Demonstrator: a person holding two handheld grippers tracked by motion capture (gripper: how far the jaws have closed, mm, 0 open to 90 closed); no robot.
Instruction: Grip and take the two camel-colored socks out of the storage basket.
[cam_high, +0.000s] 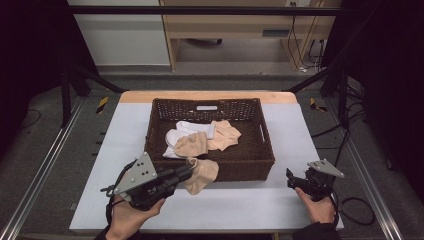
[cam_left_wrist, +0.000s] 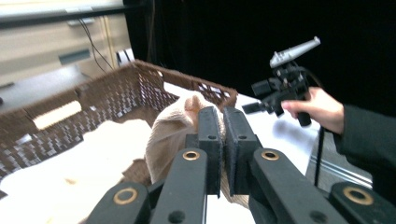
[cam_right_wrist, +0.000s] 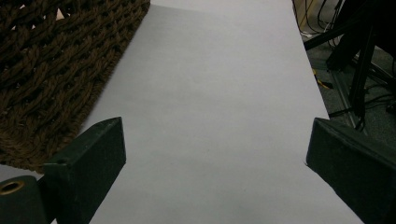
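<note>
The wicker basket (cam_high: 215, 162) sits mid-surface (cam_high: 250, 205), socks heaped inside. I hold a beige sock (cam_high: 202, 175) at the basket's front rim, my left gripper (cam_high: 186, 172) pinching it tight in closed jaws. The sock's long axis hangs down over the front wall, toe toward the surface's near edge. My right gripper (cam_high: 290, 179) (jaws wide, empty) waits near the front right corner, farther from the sock.

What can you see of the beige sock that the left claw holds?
The sock is beige, soft knit fabric, crumpled and limp. The left claw is shut on one end, jaws pinching the cloth. The sock hangs over the near rim of the basket, touching its outer wall, its lower end reaching toward the table.
</note>
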